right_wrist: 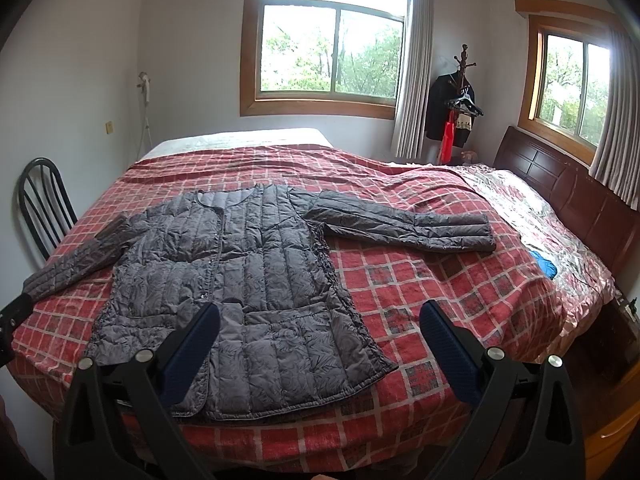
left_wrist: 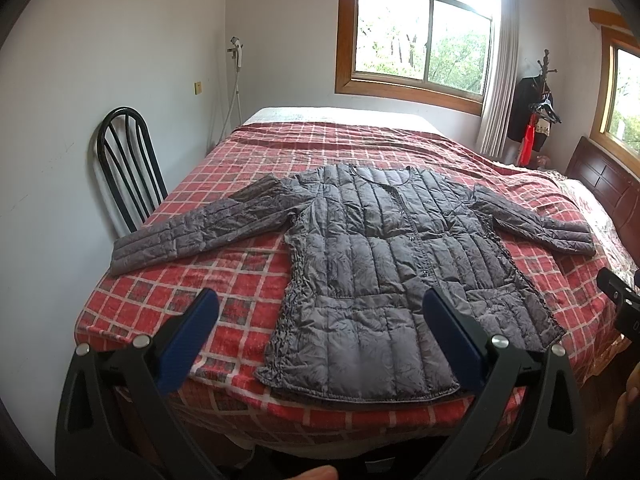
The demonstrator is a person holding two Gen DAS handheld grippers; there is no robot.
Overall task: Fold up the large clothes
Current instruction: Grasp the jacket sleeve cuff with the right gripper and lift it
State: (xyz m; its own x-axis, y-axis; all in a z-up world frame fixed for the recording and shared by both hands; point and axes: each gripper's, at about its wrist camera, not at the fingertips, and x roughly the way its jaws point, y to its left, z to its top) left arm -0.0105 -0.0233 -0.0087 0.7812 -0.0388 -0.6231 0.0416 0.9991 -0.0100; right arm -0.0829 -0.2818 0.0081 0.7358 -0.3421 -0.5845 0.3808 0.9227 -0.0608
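Note:
A grey quilted jacket (left_wrist: 384, 264) lies flat, front up, on the red plaid bed (left_wrist: 240, 208), both sleeves spread out to the sides and its hem toward me. It also shows in the right wrist view (right_wrist: 248, 280). My left gripper (left_wrist: 320, 304) is open and empty, held above the near edge of the bed in front of the jacket's hem. My right gripper (right_wrist: 320, 316) is open and empty, held above the hem's right corner. The right gripper's body shows at the right edge of the left wrist view (left_wrist: 624, 300).
A black metal chair (left_wrist: 128, 168) stands against the wall left of the bed. A wooden headboard (right_wrist: 568, 200) is at the right. A coat stand with dark clothes (right_wrist: 456, 112) is in the far corner. A blue item (right_wrist: 544, 264) lies on a shiny sheet near the headboard.

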